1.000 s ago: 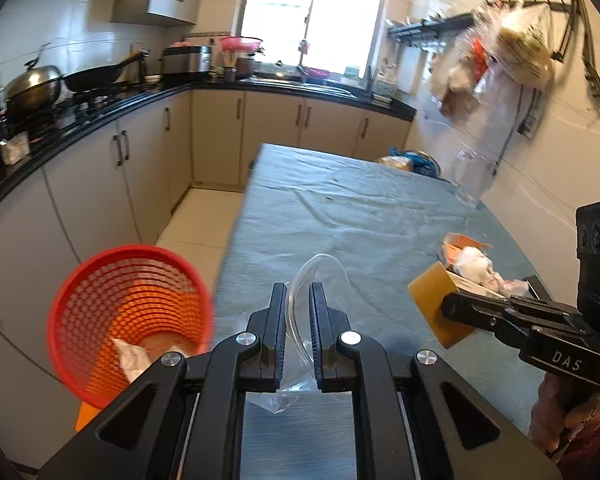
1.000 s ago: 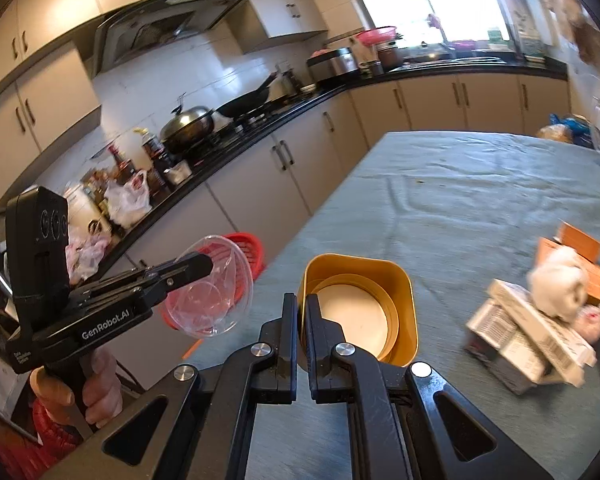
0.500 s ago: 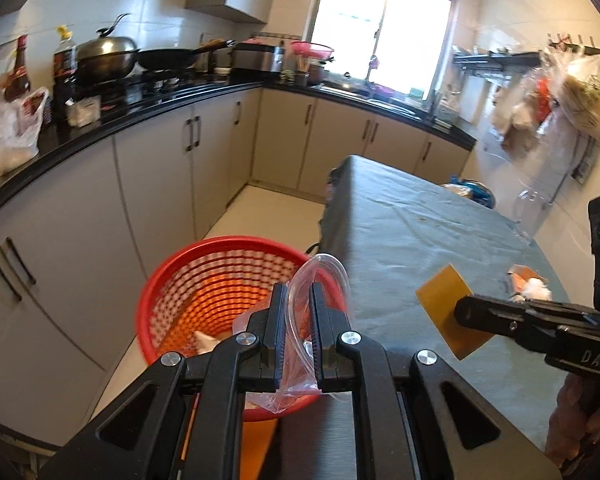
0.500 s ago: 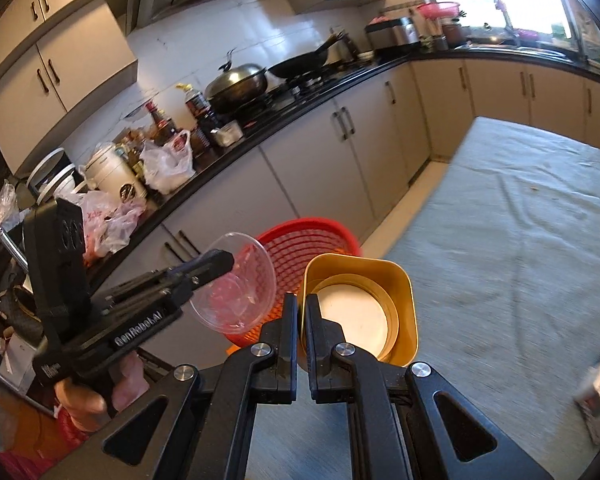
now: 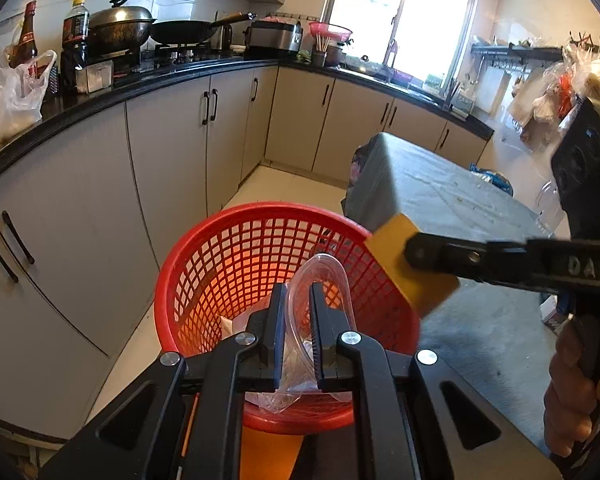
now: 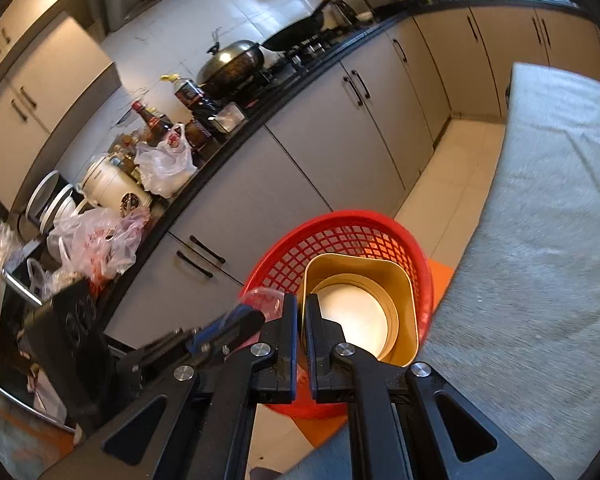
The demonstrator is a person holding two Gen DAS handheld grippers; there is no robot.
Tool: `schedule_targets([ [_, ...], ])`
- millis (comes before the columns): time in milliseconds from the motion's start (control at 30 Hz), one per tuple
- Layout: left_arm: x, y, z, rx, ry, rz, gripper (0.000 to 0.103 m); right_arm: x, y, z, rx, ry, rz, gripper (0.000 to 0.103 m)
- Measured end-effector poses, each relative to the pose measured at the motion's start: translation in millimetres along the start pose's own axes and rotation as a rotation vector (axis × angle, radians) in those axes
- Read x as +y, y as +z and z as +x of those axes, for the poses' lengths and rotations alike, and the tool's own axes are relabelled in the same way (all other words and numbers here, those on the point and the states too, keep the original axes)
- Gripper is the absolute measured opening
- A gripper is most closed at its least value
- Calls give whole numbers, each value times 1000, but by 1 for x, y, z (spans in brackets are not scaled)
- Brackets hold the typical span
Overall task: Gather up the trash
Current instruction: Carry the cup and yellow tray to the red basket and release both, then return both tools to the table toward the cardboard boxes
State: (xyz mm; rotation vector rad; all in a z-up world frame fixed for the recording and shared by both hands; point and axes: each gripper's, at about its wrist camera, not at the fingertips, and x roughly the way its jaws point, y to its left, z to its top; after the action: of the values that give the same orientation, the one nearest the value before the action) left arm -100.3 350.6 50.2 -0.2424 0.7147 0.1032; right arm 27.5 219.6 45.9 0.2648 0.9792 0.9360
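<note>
The left tongs [image 5: 296, 308] clench a clear plastic lid [image 5: 320, 280] over the red mesh basket [image 5: 228, 264] on the floor; its lower part is hidden by the fingers. The right tongs [image 6: 302, 320] grip a yellow container [image 6: 400, 280] by its wall — above the same basket, beside the counter [image 6: 560, 240] edge.

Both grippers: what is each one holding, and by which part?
Left gripper: clear plastic lid, pinched at its rim. Right gripper: yellow container, clamped on its near wall.

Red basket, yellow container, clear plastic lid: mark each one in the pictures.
Red basket [image 5: 236, 256]: left wrist view, inner mesh wall.
Yellow container [image 6: 400, 280]: right wrist view, inner side wall.
Clear plastic lid [image 5: 320, 268]: left wrist view, curved rim.
</note>
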Motion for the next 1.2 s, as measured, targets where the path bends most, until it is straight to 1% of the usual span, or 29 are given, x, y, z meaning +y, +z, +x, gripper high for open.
schedule_targets([
  [100, 3, -3, 7, 11, 6, 7, 10, -6, 1, 13, 21, -8, 16, 5],
  [133, 3, -4, 9, 13, 7, 8, 10, -8, 1, 16, 26, -14, 20, 7],
  [267, 5, -7, 13, 20, 12, 10, 11, -14, 2, 23, 39, -17, 32, 8],
  [300, 5, -7, 14, 23, 12, 9, 13, -15, 2, 22, 42, -15, 34, 8],
  [333, 4, -6, 14, 25, 13, 6, 21, -16, 2, 22, 43, -16, 32, 8],
  [367, 5, -5, 15, 22, 14, 2, 26, -15, 2, 21, 42, -15, 30, 10],
  [400, 5, -4, 13, 16, 18, -1, 35, -15, 3, 19, 38, -14, 27, 11],
  [433, 4, -4, 12, 9, 23, -4, 37, -15, 2, 16, 34, -14, 26, 12],
  [500, 3, -3, 9, 5, 17, -7, 37, -13, 1, 10, 25, -11, 16, 12],
  [600, 2, -3, 3, -4, 12, -9, 38, -11, -2, -5, 3, -20, 7, 12],
  [833, -21, 0, -16, -41, -15, 23, 39, -22, -19, -50, -50, -42, 28, 14],
  [1033, -57, 0, -24, -49, -53, 74, 42, -39, -36, -90, -93, -62, 57, 16],
  [1200, -96, -6, -24, -31, -97, 127, 43, -58, -53, -128, -133, -83, 76, 16],
])
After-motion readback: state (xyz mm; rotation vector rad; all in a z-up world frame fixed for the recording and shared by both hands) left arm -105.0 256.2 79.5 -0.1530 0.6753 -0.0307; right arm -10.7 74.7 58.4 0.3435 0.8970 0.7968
